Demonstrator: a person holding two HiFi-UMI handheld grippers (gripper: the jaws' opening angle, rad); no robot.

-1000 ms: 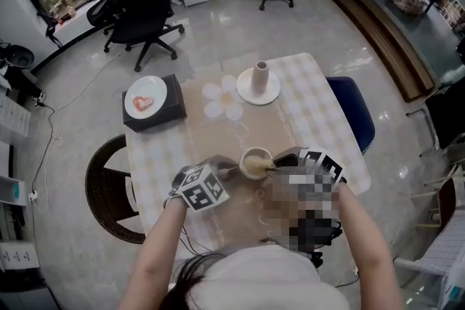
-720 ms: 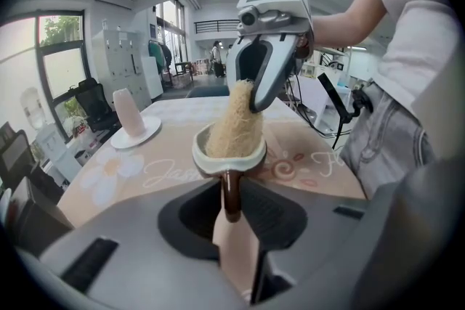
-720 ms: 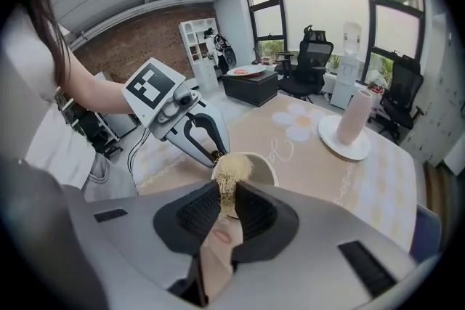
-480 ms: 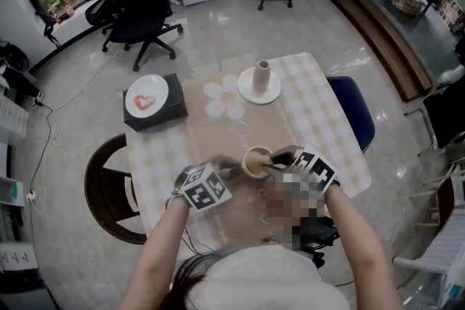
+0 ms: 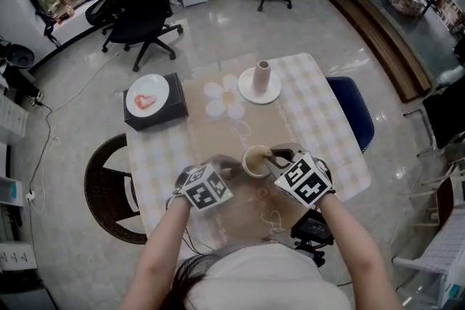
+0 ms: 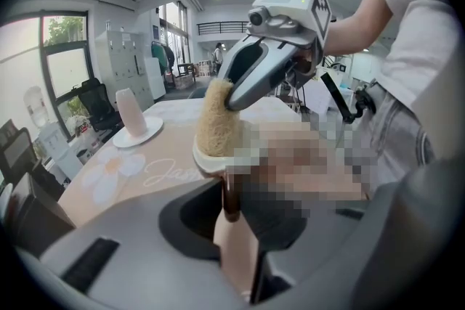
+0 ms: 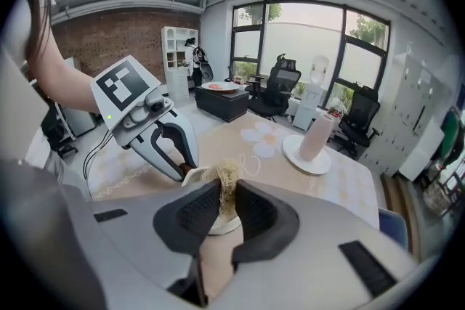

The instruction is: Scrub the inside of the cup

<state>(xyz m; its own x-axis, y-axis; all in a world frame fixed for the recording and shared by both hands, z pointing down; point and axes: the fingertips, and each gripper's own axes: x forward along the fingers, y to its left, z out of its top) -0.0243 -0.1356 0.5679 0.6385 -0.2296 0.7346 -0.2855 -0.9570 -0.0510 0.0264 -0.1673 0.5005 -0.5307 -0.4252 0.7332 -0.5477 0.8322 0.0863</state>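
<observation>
**Cup (image 5: 256,160) steadied by its handle as a loofah scrubber (image 7: 227,179) works inside**

The cup stands upright on the checked surface (image 5: 327,120), near the person's edge, between the two tools. The left tool (image 5: 234,168) pinches the cup's dark handle (image 6: 231,194), and its jaws have just been closing tighter on it. The right tool (image 5: 272,156) is pressed together on the loofah scrubber, whose end is pushed into the cup's mouth. Since a second ago the right tool has tipped to a new angle while the cup has stayed put. Scrubbing therefore looks to be under way, with the firmer hold likely keeping the cup from twisting.
</observation>
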